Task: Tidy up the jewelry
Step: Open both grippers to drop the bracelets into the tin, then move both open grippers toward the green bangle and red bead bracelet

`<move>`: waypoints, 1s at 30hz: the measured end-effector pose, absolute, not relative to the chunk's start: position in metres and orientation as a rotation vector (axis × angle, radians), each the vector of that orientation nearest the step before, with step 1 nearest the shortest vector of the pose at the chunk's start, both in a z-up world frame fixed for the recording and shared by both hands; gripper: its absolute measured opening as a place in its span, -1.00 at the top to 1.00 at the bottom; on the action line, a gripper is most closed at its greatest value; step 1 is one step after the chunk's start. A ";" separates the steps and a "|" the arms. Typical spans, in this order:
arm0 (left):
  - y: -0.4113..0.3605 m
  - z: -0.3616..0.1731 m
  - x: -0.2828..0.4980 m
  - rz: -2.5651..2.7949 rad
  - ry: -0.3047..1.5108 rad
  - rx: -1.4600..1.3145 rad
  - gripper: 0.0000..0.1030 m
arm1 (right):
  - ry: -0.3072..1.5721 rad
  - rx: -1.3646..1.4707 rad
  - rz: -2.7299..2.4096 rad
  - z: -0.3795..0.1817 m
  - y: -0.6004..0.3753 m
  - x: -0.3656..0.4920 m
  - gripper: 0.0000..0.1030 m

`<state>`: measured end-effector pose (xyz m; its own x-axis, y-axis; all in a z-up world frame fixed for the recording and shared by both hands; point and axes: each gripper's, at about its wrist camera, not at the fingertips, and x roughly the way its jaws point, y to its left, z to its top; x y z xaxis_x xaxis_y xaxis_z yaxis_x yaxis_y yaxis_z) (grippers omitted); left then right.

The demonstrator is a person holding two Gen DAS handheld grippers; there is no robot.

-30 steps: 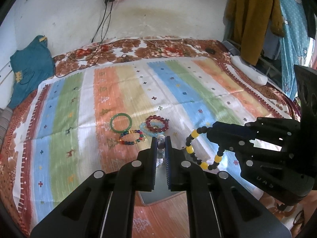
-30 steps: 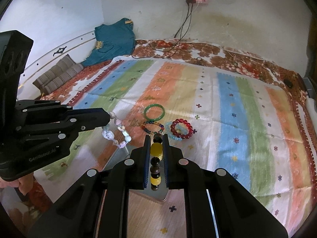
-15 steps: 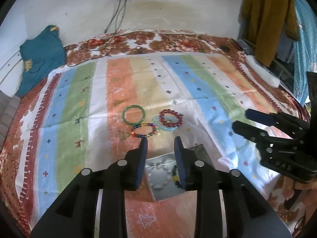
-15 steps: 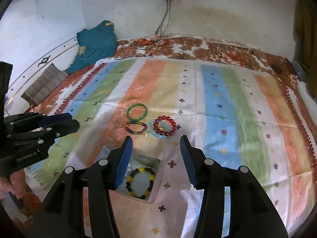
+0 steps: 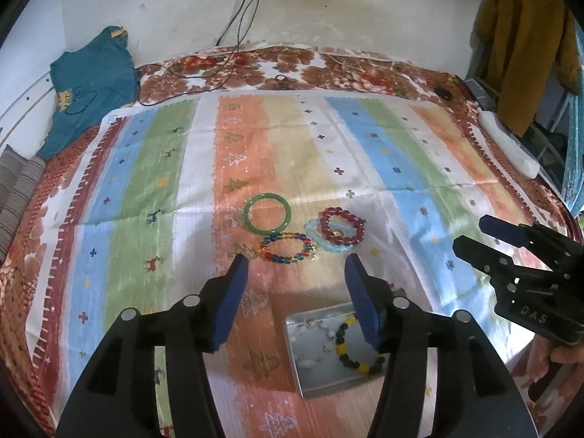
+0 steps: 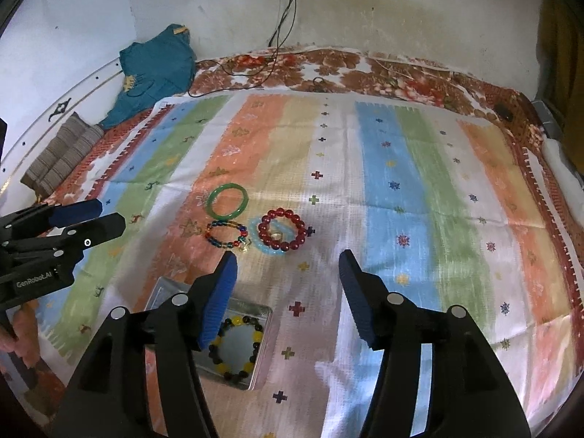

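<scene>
A silver tin [image 5: 303,376] [image 6: 261,357] lies on the striped cloth and holds a black-and-yellow bead bracelet [image 5: 348,350] [image 6: 237,346] and a pale bead bracelet [image 5: 319,343]. Beyond it on the cloth lie a green bangle [image 5: 267,213] [image 6: 227,201], a multicoloured bead bracelet [image 5: 288,248] [image 6: 225,234], a dark red bead bracelet [image 5: 341,226] [image 6: 281,229] and a light blue one [image 5: 317,236] [image 6: 255,233] under it. My left gripper [image 5: 297,268] is open and empty above the tin. My right gripper [image 6: 288,264] is open and empty, also above the tin.
The striped cloth [image 5: 146,189] covers a floral bed. A teal garment [image 5: 91,84] and striped cushions [image 6: 62,153] lie at the far left. Cables [image 5: 233,36] hang from a wall socket. Clothes [image 5: 525,36] hang at the right.
Both grippers have opened and let go of their bracelets, which now lie in the tin. Both grippers have drawn back and up from the tin.
</scene>
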<state>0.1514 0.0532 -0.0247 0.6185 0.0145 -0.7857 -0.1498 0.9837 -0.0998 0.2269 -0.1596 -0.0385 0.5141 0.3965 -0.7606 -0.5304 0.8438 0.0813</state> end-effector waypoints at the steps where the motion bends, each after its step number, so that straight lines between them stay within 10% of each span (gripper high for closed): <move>1: 0.054 -0.026 0.156 0.099 0.905 -0.153 -0.12 | 0.869 -0.174 0.559 -0.039 -0.159 0.228 -0.13; 30: 0.092 -0.063 0.230 0.199 0.979 -0.150 -0.42 | 0.920 -0.161 0.469 -0.066 -0.143 0.295 -0.41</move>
<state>0.2299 0.0923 -0.0635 0.5422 0.0998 -0.8343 -0.2345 0.9714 -0.0363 0.2953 -0.1429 -0.0662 0.5139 0.3207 -0.7956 -0.4554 0.8880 0.0638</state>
